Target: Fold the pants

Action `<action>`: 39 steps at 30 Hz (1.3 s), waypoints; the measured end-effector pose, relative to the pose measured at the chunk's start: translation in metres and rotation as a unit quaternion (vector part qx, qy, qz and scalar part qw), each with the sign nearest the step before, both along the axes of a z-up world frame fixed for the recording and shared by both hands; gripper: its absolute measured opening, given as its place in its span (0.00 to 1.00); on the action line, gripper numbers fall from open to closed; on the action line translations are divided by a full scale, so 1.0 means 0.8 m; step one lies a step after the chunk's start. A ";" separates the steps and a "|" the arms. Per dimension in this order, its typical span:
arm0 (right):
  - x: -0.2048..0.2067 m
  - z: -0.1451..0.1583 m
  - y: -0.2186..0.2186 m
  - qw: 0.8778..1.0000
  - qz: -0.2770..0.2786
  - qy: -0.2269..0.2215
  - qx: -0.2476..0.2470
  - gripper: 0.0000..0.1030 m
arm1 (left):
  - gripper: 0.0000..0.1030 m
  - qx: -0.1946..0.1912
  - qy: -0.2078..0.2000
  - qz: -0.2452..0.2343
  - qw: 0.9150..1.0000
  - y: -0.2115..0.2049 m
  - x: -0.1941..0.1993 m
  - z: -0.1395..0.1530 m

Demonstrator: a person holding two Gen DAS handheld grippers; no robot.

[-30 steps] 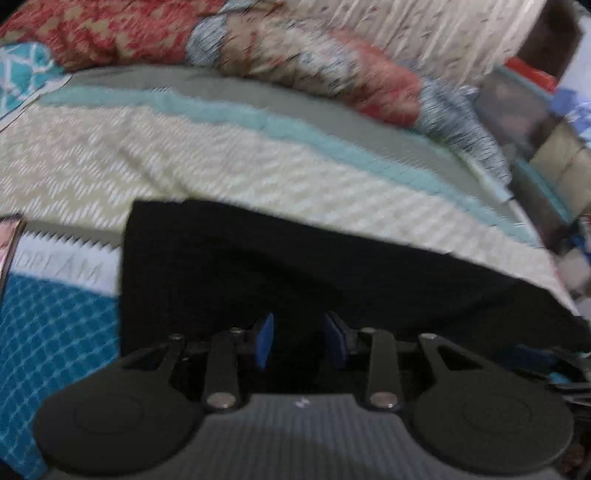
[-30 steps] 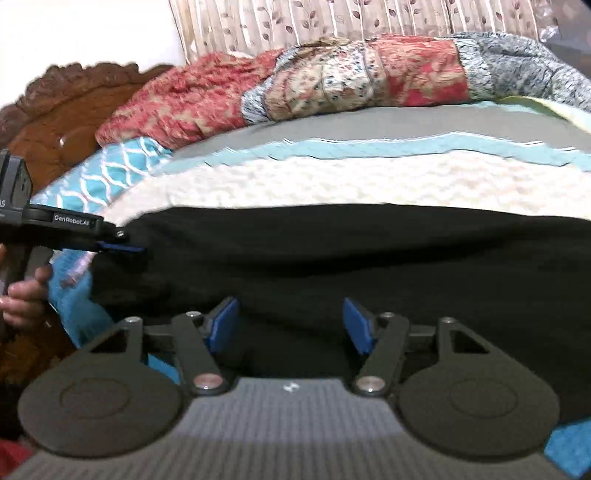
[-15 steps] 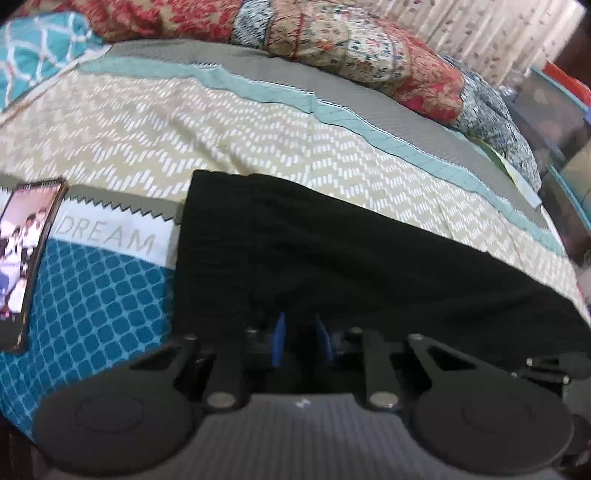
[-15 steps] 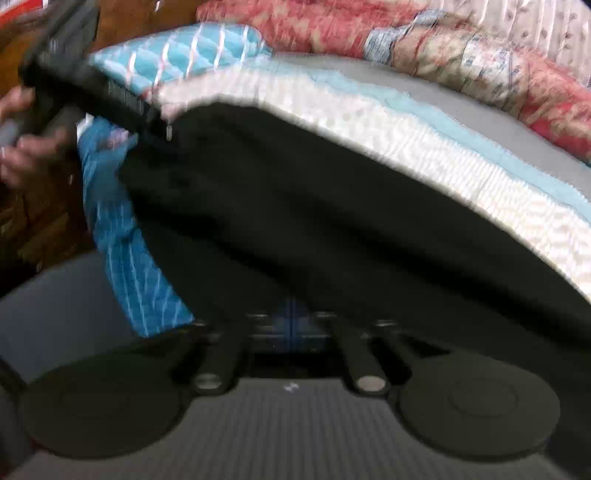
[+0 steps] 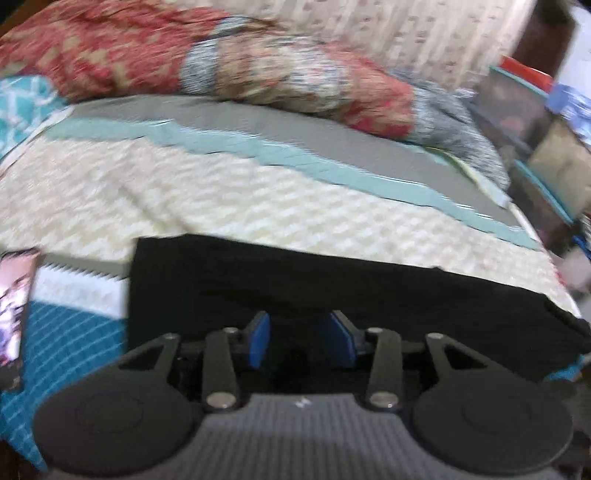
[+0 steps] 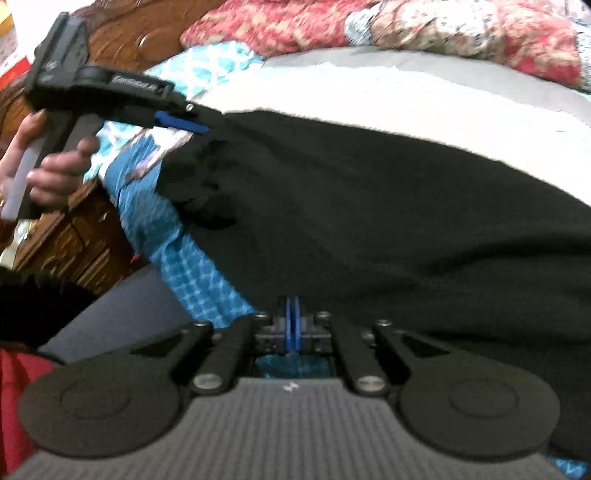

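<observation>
The black pants (image 5: 332,288) lie spread lengthwise across the bed, seemingly already folded in half, near edge lifted.

A patterned bedspread (image 5: 229,206) covers the bed, teal band across it. Red floral quilt (image 5: 140,55) bunched at the far side. Phone (image 5: 14,310) lying left. Carved wooden headboard (image 6: 125,33) behind.
</observation>
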State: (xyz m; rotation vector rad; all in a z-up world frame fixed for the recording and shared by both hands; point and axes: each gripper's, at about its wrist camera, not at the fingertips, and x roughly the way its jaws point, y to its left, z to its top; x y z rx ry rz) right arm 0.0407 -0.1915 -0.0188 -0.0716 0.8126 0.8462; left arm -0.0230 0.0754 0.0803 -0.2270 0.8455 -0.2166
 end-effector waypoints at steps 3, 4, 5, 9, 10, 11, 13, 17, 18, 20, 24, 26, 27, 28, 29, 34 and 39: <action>0.005 0.016 -0.038 0.997 -0.067 -0.023 0.042 0.11 | 0.37 -0.012 0.001 -0.040 0.999 -0.038 0.004 -0.005; 0.008 0.016 -0.050 0.994 -0.096 -0.030 0.045 0.12 | 0.37 -0.012 0.008 -0.052 0.999 -0.052 0.008 -0.010; 0.011 0.016 -0.063 0.991 -0.123 -0.033 0.042 0.13 | 0.37 -0.008 0.015 -0.063 0.998 -0.066 0.010 -0.017; 0.026 -0.013 -0.115 0.971 -0.228 -0.028 -0.061 0.15 | 0.37 0.042 0.049 -0.081 0.995 -0.101 0.023 -0.054; 0.025 -0.022 -0.136 0.966 -0.249 -0.004 -0.069 0.15 | 0.37 0.070 0.070 -0.073 0.992 -0.103 0.027 -0.067; 0.019 -0.026 -0.159 0.966 -0.257 0.016 -0.039 0.15 | 0.37 0.086 0.085 -0.067 0.990 -0.101 0.028 -0.075; -0.003 -0.025 -0.207 0.959 -0.279 0.047 0.027 0.15 | 0.37 0.078 0.090 -0.069 0.990 -0.088 0.022 -0.081; -0.048 -0.004 -0.296 0.918 -0.389 0.005 0.080 0.16 | 0.39 0.067 0.093 -0.070 0.991 -0.077 0.017 -0.068; -0.059 0.002 -0.318 0.901 -0.423 -0.011 0.099 0.16 | 0.43 0.067 0.090 -0.069 0.991 -0.080 0.017 -0.064; -0.075 0.017 -0.373 0.855 -0.502 -0.051 0.123 0.20 | 0.45 0.068 0.074 -0.080 0.992 -0.095 0.019 -0.052; -0.072 0.053 -0.454 0.796 -0.585 -0.128 0.086 0.45 | 0.46 0.056 0.061 -0.118 0.990 -0.139 0.025 -0.042; -0.051 0.064 -0.481 0.795 -0.586 -0.149 0.051 0.60 | 0.46 0.045 0.066 -0.138 0.987 -0.163 0.028 -0.046; -0.037 0.067 -0.492 0.799 -0.582 -0.150 0.031 0.60 | 0.46 0.040 0.069 -0.144 0.986 -0.174 0.030 -0.049; -0.021 0.066 -0.503 0.802 -0.580 -0.144 0.009 0.60 | 0.46 0.037 0.074 -0.150 0.985 -0.186 0.031 -0.053; -0.003 0.062 -0.504 0.806 -0.577 -0.131 -0.008 0.60 | 0.46 0.034 0.079 -0.158 0.984 -0.199 0.031 -0.056; 0.038 0.010 -0.516 0.840 -0.540 -0.036 -0.045 0.12 | 0.46 0.060 0.099 -0.186 0.976 -0.242 0.024 -0.076; -0.004 0.016 -0.550 0.759 -0.632 -0.120 0.096 0.12 | 0.46 0.081 0.112 -0.182 0.974 -0.249 0.025 -0.089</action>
